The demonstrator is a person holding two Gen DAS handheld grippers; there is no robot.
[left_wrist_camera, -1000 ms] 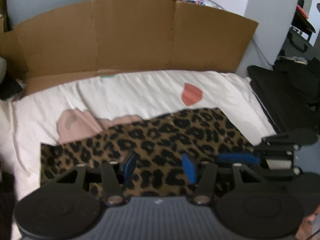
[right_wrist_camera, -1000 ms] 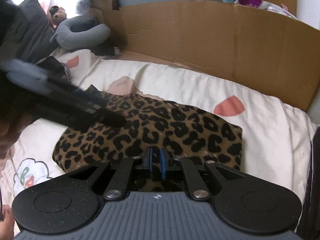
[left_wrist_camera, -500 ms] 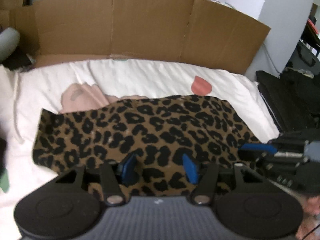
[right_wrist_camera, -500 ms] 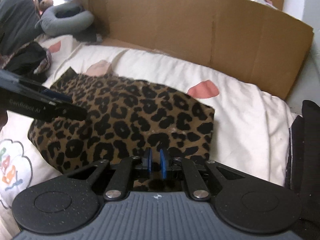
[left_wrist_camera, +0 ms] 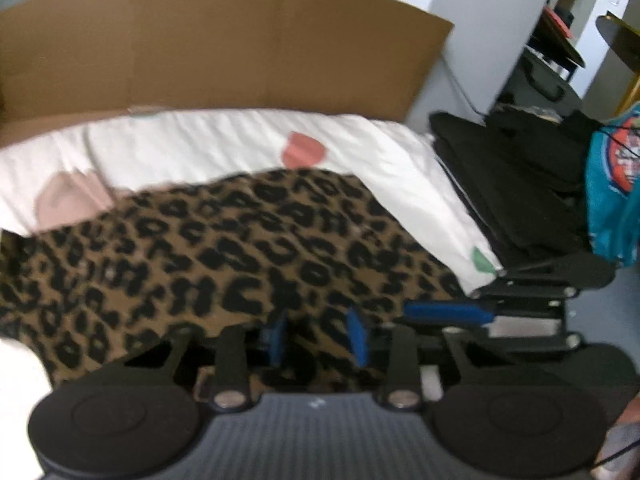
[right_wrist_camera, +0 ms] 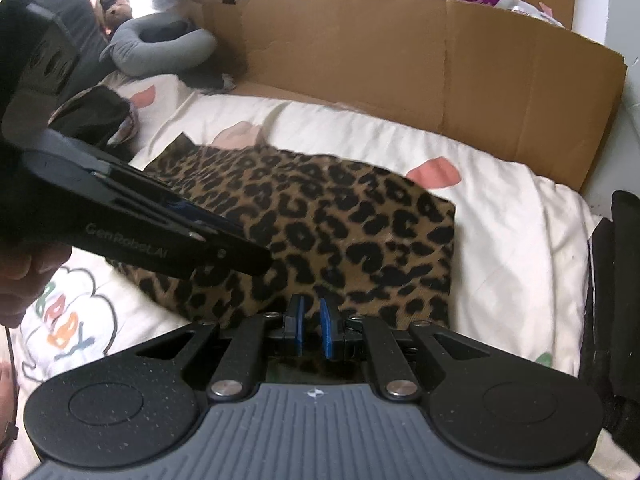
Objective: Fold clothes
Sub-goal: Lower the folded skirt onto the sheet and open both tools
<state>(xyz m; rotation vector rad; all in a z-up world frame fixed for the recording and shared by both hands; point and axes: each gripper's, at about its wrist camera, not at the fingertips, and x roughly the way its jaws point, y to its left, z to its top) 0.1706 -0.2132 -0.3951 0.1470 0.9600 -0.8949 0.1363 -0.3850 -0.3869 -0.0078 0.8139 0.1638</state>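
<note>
A leopard-print garment (right_wrist_camera: 320, 232) lay spread across a white bed sheet (right_wrist_camera: 500, 220), its right edge straight and square in the right wrist view, with a pink cloth (left_wrist_camera: 68, 200) poking out from under its far left corner. The left gripper (left_wrist_camera: 318, 338) hung over the garment's near edge, jaws fairly wide and nothing between them. The right gripper (right_wrist_camera: 311, 330) sat at the same near edge, jaws narrowed to a slim gap; whether any fabric was pinched there could not be told, as the fabric ran out of sight beneath them.

The risks looked plain. With only one side possibly gripped, a lift could have dragged the garment askew and spoiled that square right edge. A shallow pinch might have slipped off the thin cloth, or caught the sheet along with it and pulled the bedding up. The two grippers were close together, and could have knocked together. The left wrist view was blurred, so the garment's far left end was hard to judge.
</note>
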